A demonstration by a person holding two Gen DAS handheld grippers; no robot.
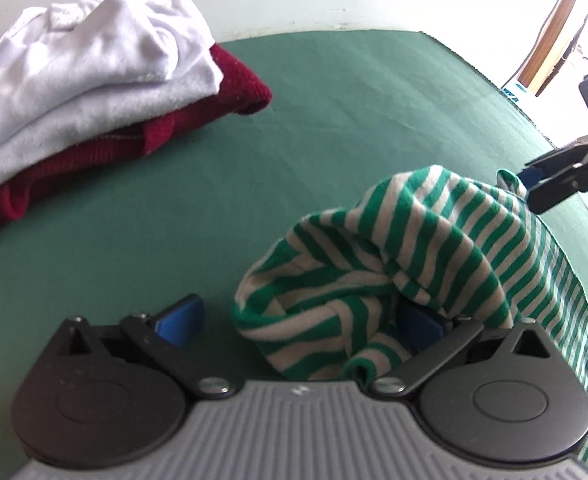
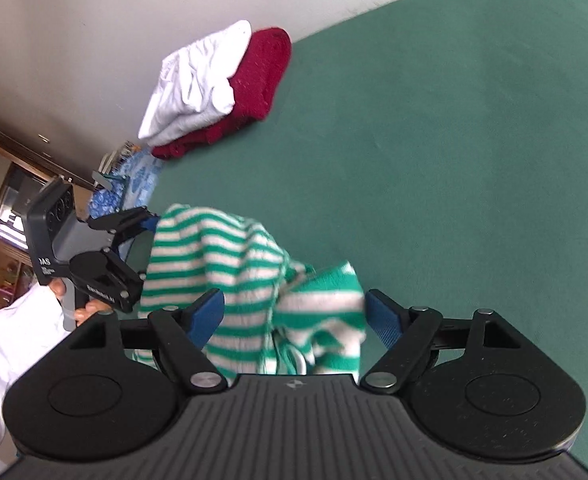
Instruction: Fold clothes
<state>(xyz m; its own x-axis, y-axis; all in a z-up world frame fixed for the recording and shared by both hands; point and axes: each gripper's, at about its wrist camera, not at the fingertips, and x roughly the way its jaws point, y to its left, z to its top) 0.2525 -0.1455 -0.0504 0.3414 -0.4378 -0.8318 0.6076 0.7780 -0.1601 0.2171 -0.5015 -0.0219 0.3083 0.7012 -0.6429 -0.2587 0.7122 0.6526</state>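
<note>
A green-and-white striped garment (image 1: 414, 236) lies bunched on the green-covered table (image 1: 334, 100). My left gripper (image 1: 300, 322) stands open at its near edge. The cloth drapes over the right blue pad (image 1: 420, 326), while the left pad (image 1: 179, 320) is bare. My right gripper (image 1: 534, 186) sits at the garment's far right corner. In the right wrist view the striped garment (image 2: 233, 264) sits loosely between the wide-set pads of the right gripper (image 2: 294, 318), which is open. The left gripper (image 2: 141, 248) is at the cloth's left side.
A folded white garment (image 1: 93, 64) rests on a folded dark red knit (image 1: 237, 84) at the table's back left, near the wall. The table edge curves away at right (image 1: 554, 136). A person's white sleeve (image 2: 13, 340) and blue patterned fabric (image 2: 133, 176) lie beyond the left edge.
</note>
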